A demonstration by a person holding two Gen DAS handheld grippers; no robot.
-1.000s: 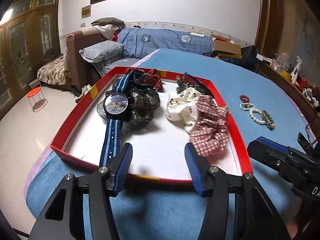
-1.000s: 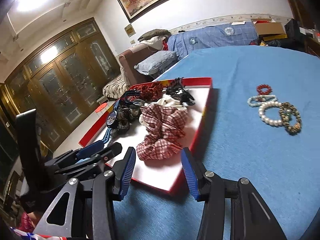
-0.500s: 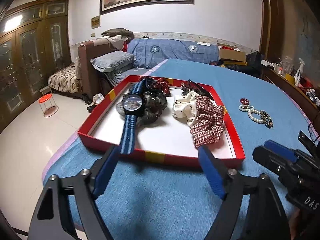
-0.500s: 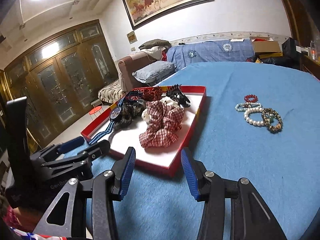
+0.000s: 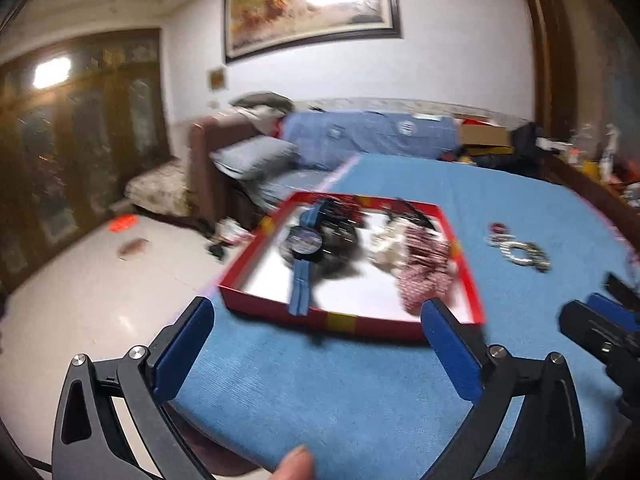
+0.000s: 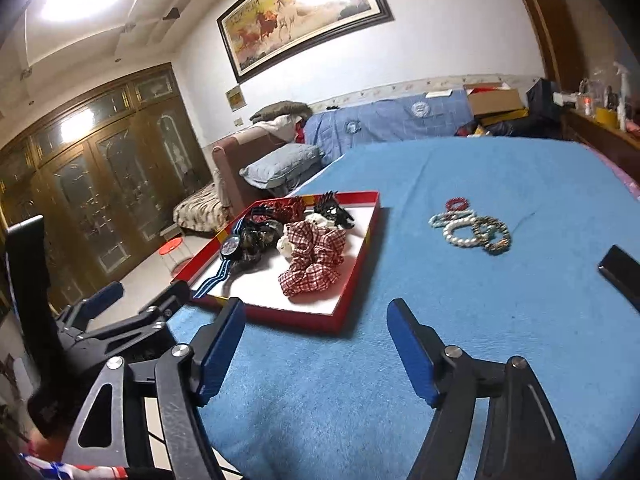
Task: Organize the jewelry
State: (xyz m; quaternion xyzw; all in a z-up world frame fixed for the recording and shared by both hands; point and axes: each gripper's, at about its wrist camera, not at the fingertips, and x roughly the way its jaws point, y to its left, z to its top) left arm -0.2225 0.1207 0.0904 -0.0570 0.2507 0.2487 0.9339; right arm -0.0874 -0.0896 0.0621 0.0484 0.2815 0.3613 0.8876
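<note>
A red-rimmed white tray (image 6: pixel 356 268) (image 5: pixel 352 322) lies on the blue table. In it are a blue-strap watch (image 6: pixel 230 246) (image 5: pixel 305 242), a red plaid scrunchie (image 6: pixel 312 256) (image 5: pixel 424 276), a white scrunchie (image 6: pixel 320 222), dark hair clips (image 6: pixel 334 210) and red beads (image 6: pixel 290 208). Several bead bracelets (image 6: pixel 472 228) (image 5: pixel 520 248) lie loose on the table right of the tray. My left gripper (image 5: pixel 316 332) is wide open and empty, back from the tray's near edge. My right gripper (image 6: pixel 314 330) is open and empty, near the tray's near right corner.
The table's left edge (image 5: pixel 208 292) drops to a white tiled floor. A brown sofa with a grey pillow (image 6: pixel 284 166) stands beyond the table. A dark flat object (image 6: pixel 620 270) sits at the right edge. A thumb tip (image 5: pixel 294 462) shows at the bottom.
Both grippers have pulled back and up from the tray. Both have opened wider. The left wrist view is now motion-blurred.
</note>
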